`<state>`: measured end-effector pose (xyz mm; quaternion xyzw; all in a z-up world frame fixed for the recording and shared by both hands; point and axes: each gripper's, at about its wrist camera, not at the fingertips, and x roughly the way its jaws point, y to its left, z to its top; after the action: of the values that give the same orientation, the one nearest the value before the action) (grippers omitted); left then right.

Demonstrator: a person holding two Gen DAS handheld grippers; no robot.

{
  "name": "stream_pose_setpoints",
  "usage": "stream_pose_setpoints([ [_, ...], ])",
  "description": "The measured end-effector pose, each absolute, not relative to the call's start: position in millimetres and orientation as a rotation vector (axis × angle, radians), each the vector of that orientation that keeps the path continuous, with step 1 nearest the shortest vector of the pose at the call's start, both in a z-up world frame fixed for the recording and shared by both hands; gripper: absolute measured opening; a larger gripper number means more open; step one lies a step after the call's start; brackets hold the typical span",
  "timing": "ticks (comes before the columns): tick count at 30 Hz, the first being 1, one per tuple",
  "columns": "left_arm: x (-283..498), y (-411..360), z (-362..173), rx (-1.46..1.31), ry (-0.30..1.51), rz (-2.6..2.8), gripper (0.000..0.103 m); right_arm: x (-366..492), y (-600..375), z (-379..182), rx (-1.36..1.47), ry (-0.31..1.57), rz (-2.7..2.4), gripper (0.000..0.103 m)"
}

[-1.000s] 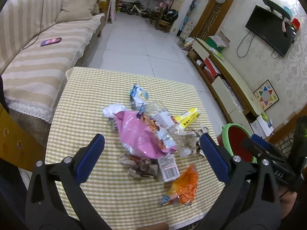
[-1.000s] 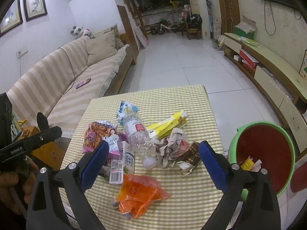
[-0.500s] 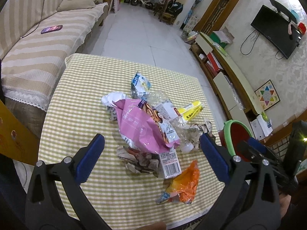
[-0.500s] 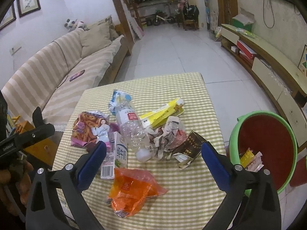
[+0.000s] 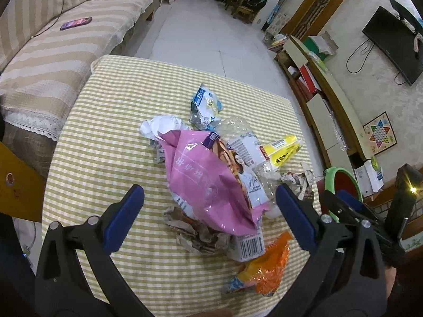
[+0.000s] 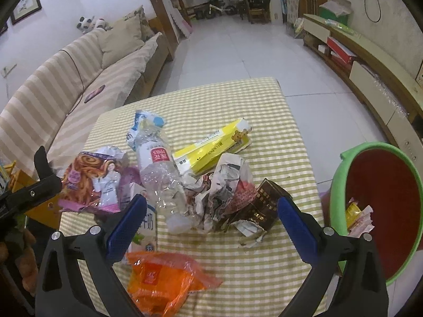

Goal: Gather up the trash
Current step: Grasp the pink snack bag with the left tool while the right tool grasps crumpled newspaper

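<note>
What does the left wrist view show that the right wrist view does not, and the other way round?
Only the left wrist view shows the television on the wall and the barcode side of the milk carton. Only the right wrist view shows the wrappers inside the green bin and the brown box. Both show the checked table, the pink bag, the plastic bottle, the yellow box, the orange wrapper, and the two open grippers, left and right.

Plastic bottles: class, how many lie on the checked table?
1: the crushed clear plastic bottle lies mid-pile, between the pink wrapper and the yellow box. Others may be buried.
</note>
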<state>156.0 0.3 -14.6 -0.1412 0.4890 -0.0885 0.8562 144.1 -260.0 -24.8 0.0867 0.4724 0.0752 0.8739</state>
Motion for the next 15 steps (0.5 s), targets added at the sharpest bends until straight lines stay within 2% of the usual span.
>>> stream_pose_setpoints([
  [15, 183, 2, -48, -0.355, 1.115, -0.143, 0.098, 180, -254, -62, 0.192, 1.049, 0.169, 0.096],
])
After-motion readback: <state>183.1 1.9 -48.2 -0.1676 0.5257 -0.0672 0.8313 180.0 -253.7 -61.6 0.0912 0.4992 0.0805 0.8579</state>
